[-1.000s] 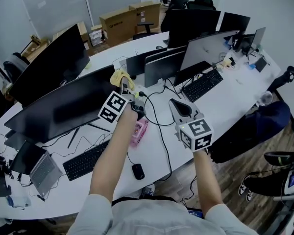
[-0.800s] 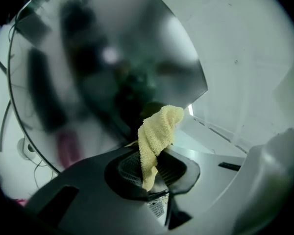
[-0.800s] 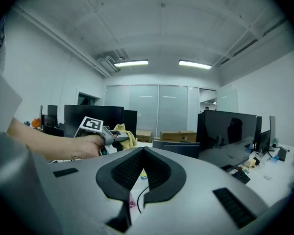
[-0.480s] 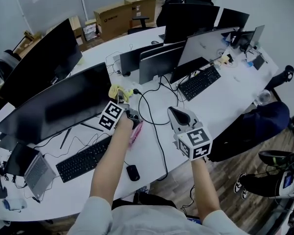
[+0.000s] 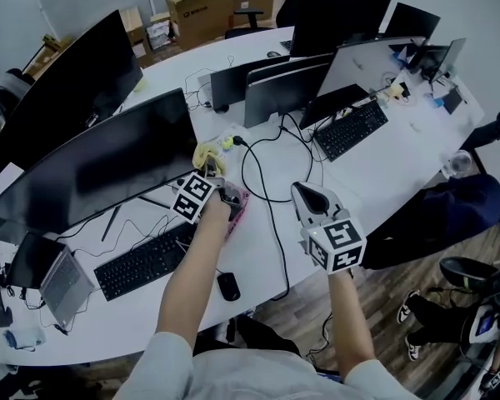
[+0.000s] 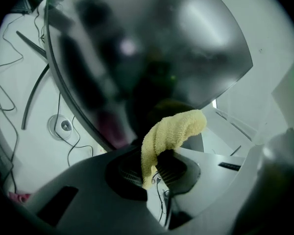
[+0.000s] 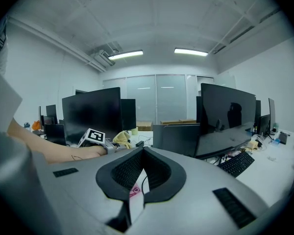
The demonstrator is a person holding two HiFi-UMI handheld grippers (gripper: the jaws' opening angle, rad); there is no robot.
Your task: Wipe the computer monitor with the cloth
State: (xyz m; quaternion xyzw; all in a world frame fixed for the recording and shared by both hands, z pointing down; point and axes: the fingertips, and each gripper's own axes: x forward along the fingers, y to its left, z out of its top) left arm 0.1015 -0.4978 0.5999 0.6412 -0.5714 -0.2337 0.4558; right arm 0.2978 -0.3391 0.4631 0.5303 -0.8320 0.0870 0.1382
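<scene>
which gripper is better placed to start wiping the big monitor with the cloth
Left. The left gripper is shut on the yellow cloth, close to the monitor, whose screen fills its view. The right gripper is shut, empty, and held off to the side.

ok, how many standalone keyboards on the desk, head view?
2. The near keyboard lies in front of the large monitor at left; the far keyboard lies at right, before the tilted monitor. Others may be hidden behind screens.
</scene>
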